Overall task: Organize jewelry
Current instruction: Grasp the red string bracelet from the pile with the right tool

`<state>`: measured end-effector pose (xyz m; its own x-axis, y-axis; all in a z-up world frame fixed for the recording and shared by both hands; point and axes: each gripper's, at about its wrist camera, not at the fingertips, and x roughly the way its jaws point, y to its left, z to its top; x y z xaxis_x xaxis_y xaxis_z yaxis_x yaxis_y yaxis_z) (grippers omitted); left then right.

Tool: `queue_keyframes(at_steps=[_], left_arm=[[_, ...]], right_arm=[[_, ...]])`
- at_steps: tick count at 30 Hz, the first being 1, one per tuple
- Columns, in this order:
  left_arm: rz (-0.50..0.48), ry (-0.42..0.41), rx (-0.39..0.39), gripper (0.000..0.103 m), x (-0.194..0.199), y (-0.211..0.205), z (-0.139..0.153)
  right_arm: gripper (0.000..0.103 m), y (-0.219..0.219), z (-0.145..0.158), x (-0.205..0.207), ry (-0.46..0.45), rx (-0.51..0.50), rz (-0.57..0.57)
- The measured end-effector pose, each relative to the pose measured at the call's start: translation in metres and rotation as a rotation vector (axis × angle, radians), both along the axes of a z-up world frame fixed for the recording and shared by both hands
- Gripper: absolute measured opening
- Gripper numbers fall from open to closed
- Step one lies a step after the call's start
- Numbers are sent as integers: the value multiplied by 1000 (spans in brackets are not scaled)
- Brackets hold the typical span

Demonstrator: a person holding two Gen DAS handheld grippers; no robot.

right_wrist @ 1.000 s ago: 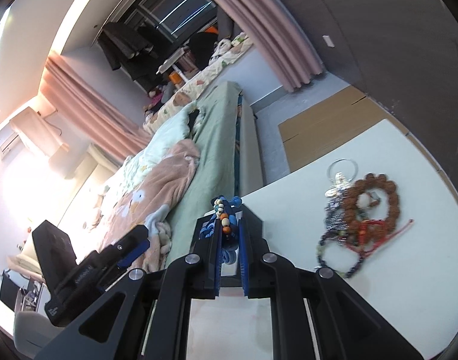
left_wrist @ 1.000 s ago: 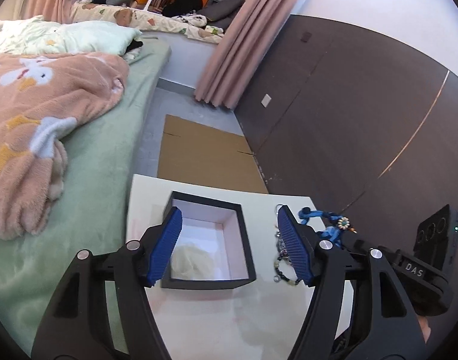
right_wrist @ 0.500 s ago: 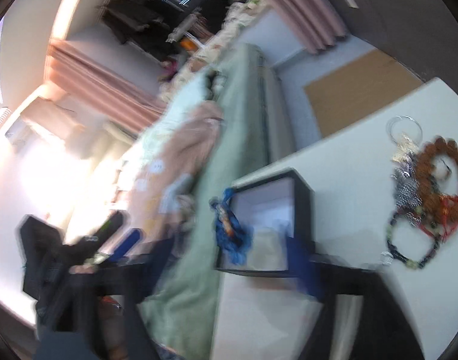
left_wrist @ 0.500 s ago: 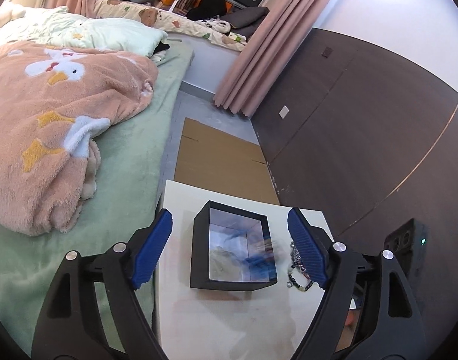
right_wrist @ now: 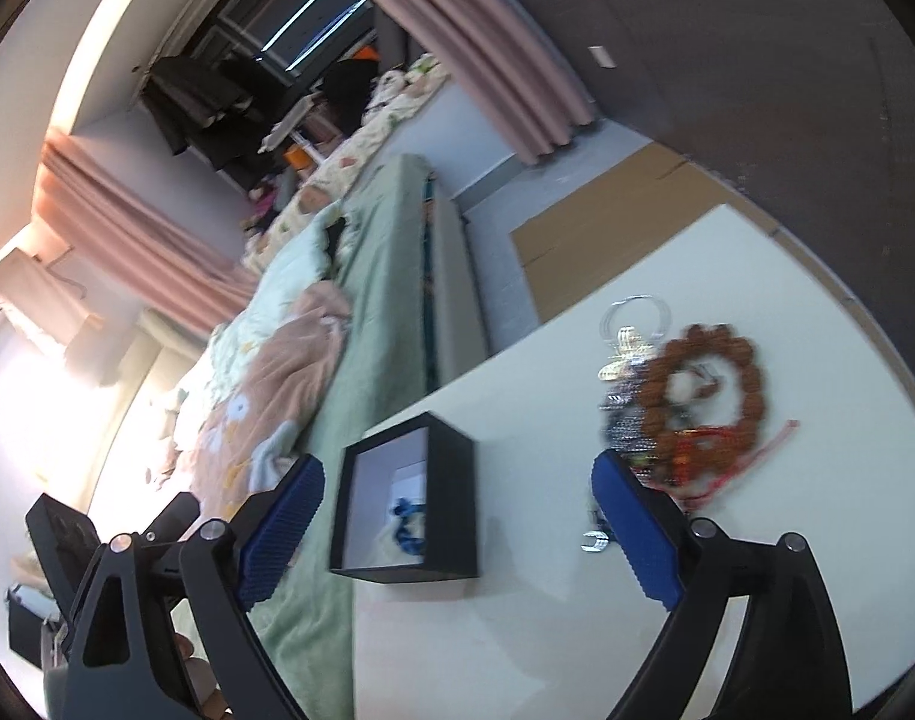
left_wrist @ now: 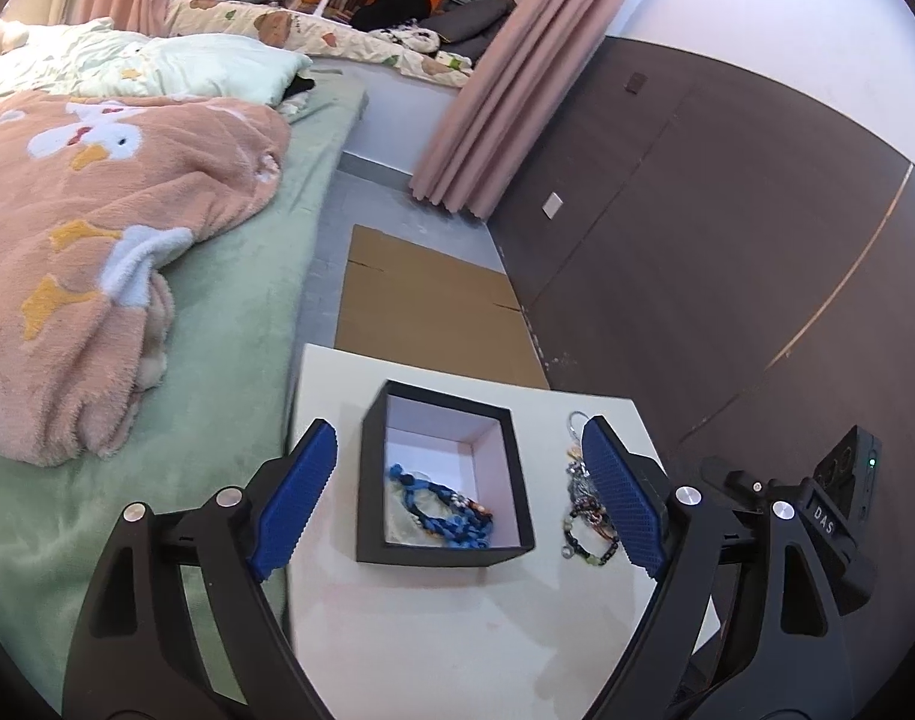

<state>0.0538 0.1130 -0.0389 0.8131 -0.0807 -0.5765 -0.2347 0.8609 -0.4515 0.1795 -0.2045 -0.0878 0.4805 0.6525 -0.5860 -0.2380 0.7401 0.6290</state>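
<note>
Bedding dominates the left wrist view: a green-sheeted bed (left_wrist: 241, 312) fills the 9 o'clock side, with a peach duck-print blanket (left_wrist: 97, 228) heaped on it. A dark panelled wall (left_wrist: 727, 228) runs along the 3 o'clock side, pink curtains (left_wrist: 487, 78) hang at 12 o'clock, and a flat sheet of cardboard (left_wrist: 421, 306) lies on the floor just beyond the far edge of the white desk (left_wrist: 457, 630).

On the desk an open black box (left_wrist: 442, 558) with a pale lining sits between the fingers of the left hand-held gripper (left_wrist: 457, 510), which is spread wide and holds nothing. A blue braided bracelet (left_wrist: 442, 507) lies inside the box, toward its near wall. At 3 o'clock from the box, apart from it on the bare desk, a cluster of beaded jewelry (left_wrist: 583, 516) is partly hidden behind the gripper's right finger.

In the right wrist view the right hand-held gripper (right_wrist: 457, 528) is likewise spread wide and empty, with the box (right_wrist: 457, 516) between its fingers. At 2 o'clock the loose pile shows, slightly blurred: a brown bead bracelet (right_wrist: 751, 378), a red cord piece (right_wrist: 715, 456) and a silver ring with a charm (right_wrist: 631, 324), all overlapping.

The letters "DAS" are legible on the black body of the right gripper at 4 o'clock in the left wrist view.
</note>
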Motion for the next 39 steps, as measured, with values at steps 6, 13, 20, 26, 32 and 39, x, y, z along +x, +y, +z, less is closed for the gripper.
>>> queue_keyframes(at_steps=[6,13,20,26,32,39], left_arm=[[-61,13,30,84,15,-27,-1],[-168,43,83,83,45,-68,5],[-231,91,122,71,73,-100,9],[-270,150,68,50,83,-110,-23],[-277,180,67,47,87,-109,-35],[-296,195,70,45,96,-110,-42]], right_arm=[[89,-31,-5,1,66,-26,-69],[67,-60,-24,11,201,-15,-139],[49,-68,-37,21,249,-52,-130],[40,-62,-44,25,254,-109,-99],[34,-45,-54,33,260,-165,-59],[6,-25,-71,46,298,-239,-31]])
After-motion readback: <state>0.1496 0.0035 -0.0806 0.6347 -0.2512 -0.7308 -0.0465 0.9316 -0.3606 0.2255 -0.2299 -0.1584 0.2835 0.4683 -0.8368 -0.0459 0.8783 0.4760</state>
